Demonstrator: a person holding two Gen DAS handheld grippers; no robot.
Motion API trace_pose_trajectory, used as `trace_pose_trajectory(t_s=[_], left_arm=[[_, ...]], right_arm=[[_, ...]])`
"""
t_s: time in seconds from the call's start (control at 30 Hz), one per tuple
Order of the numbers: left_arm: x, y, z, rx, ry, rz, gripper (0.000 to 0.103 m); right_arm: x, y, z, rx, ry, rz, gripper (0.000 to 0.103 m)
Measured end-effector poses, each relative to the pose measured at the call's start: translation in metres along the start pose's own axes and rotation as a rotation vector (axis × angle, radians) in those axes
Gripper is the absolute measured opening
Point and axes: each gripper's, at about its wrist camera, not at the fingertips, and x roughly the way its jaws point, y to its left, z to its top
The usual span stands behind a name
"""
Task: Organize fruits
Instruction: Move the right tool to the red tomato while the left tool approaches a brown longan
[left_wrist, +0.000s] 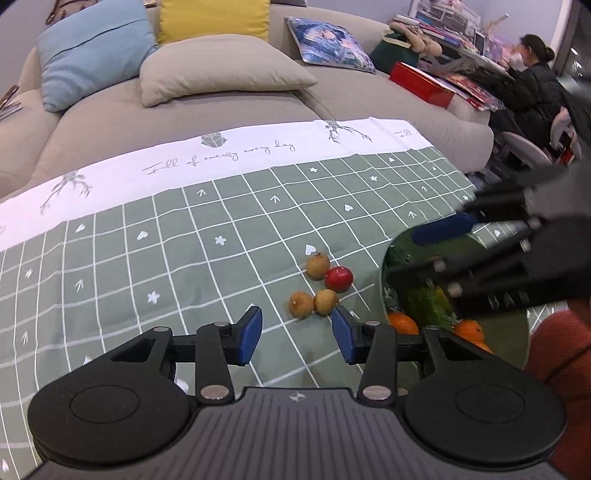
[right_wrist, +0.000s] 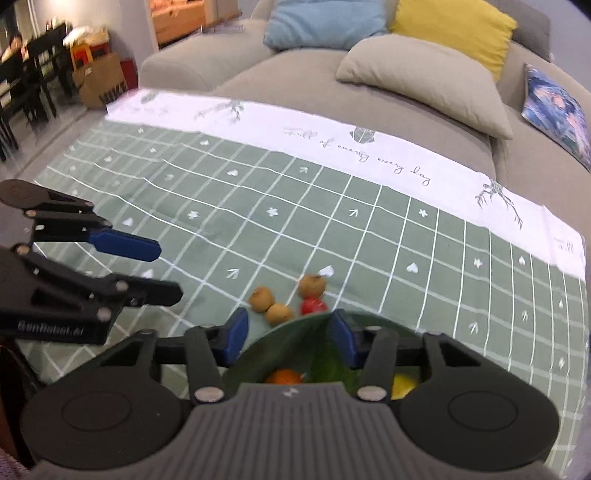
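Note:
Three brown longans (left_wrist: 301, 304) (right_wrist: 279, 314) and a small red fruit (left_wrist: 338, 278) (right_wrist: 313, 305) lie in a cluster on the green checked cloth (left_wrist: 184, 277). To their right stands a green bowl (left_wrist: 382, 288) (right_wrist: 258, 352) holding oranges (left_wrist: 404, 323) (right_wrist: 284, 376), a yellow fruit (right_wrist: 402, 386) and leafy greens. My left gripper (left_wrist: 297, 334) (right_wrist: 170, 273) is open and empty, its blue pads just short of the nearest longans. Above the bowl's near rim my right gripper (right_wrist: 288, 338) (left_wrist: 406, 254) hangs open, with nothing between its pads.
A beige sofa (left_wrist: 221, 110) with several cushions runs along the cloth's far edge. A red box (left_wrist: 421, 85) and stacked papers sit at the back right, where a person (left_wrist: 532, 81) is seated. Dark chairs (right_wrist: 22, 85) and a paper bag (right_wrist: 99, 81) stand far left.

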Motion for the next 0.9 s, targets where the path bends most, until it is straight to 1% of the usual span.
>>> trace_pose_trajectory(t_s=[0.07, 0.13, 0.17, 0.2, 0.33, 0.37, 0.5, 0.73, 0.9], left_arm=[[0.009, 0.001, 0.003, 0.014, 0.013, -0.006, 0.049], [0.020, 0.002, 0.005, 0.022, 0.037, -0.014, 0.046], [0.026, 0.003, 0.006, 0.023, 0.052, -0.020, 0.046], [0.032, 0.003, 0.006, 0.021, 0.068, -0.029, 0.046], [0.051, 0.003, 0.009, 0.031, 0.114, -0.056, 0.046], [0.056, 0.003, 0.009, 0.033, 0.123, -0.060, 0.046], [0.071, 0.004, 0.009, 0.038, 0.159, -0.071, 0.044], [0.089, 0.004, 0.012, 0.074, 0.189, -0.068, 0.044], [0.098, 0.003, 0.014, 0.078, 0.207, -0.072, 0.043]], right_arm=[[0.014, -0.007, 0.014, -0.023, 0.041, 0.008, 0.041], [0.029, -0.013, 0.026, -0.037, 0.084, 0.023, 0.035], [0.038, -0.017, 0.031, -0.044, 0.114, 0.035, 0.028], [0.045, -0.019, 0.034, -0.047, 0.137, 0.041, 0.027], [0.079, -0.030, 0.045, -0.045, 0.260, 0.084, 0.025], [0.086, -0.031, 0.047, -0.051, 0.286, 0.087, 0.024], [0.109, -0.036, 0.050, -0.063, 0.372, 0.119, 0.024], [0.128, -0.035, 0.047, -0.117, 0.434, 0.147, 0.024], [0.135, -0.032, 0.048, -0.123, 0.421, 0.160, 0.025]])
